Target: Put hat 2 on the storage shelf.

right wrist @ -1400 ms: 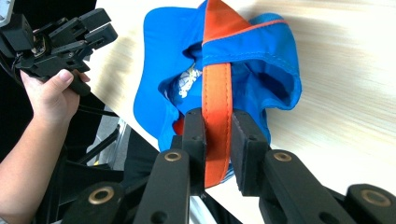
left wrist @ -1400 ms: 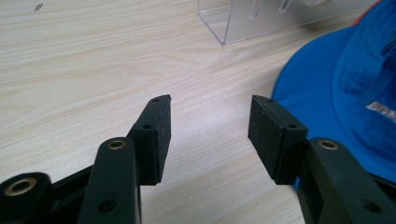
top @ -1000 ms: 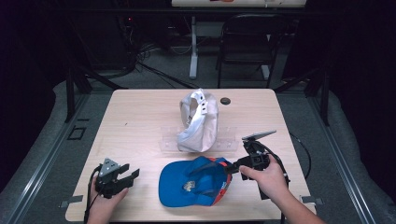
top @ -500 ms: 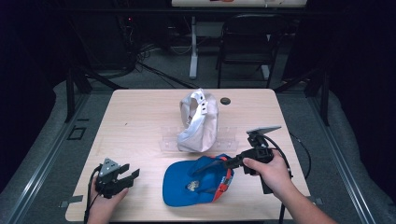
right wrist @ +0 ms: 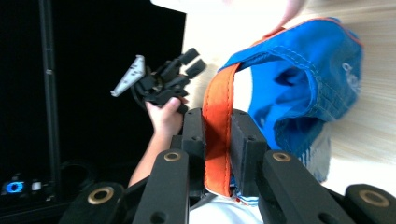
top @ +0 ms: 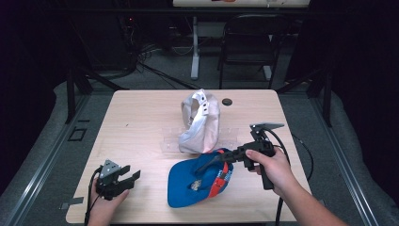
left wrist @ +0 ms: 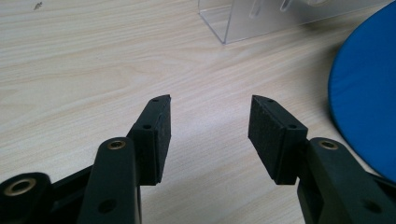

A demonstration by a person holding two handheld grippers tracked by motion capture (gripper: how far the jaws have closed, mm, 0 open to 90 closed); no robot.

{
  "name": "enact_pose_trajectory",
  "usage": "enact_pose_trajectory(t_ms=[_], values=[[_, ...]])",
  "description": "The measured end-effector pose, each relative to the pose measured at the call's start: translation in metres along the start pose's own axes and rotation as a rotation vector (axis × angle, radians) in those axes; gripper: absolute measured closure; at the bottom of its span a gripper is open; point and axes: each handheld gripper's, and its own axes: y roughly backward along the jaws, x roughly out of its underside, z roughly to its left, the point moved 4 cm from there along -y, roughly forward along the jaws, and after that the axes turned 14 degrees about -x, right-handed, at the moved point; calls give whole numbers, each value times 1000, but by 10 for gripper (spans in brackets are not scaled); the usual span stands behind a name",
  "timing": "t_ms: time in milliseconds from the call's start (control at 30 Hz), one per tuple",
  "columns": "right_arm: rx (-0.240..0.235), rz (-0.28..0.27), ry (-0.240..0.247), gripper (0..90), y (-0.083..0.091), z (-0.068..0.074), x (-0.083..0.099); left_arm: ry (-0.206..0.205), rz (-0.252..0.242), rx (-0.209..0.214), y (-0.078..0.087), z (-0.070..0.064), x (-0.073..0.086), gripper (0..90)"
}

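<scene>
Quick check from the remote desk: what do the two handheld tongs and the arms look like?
Both tongs, left and right, are black, with ribbed black pads, brass-coloured rivets, a grey three-cornered plate on top and a trailing black cable. Forearms are bare; no sleeves show.

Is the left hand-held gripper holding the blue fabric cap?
No, the left hand-held gripper is open over bare wooden table, with the blue fabric cap off to one side.
</scene>
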Motion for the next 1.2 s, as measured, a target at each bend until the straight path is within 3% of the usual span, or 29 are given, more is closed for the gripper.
enact_pose_trajectory(t_ms=[300, 567, 933, 1200], values=[[-64, -9, 5, 779, -1, 27, -5, -1, -2, 1, 1, 0, 0, 495], [-68, -32, 27, 779, 9, 48, -7, -2, -4, 0, 1, 0, 0, 494], [-43, -108, 47, 779, 41, 63, -13, 0, -2, -2, 0, 0, 0, 492], [-49, -180, 31, 779, 63, 67, -22, -2, -2, -4, 0, -2, 0, 492]])
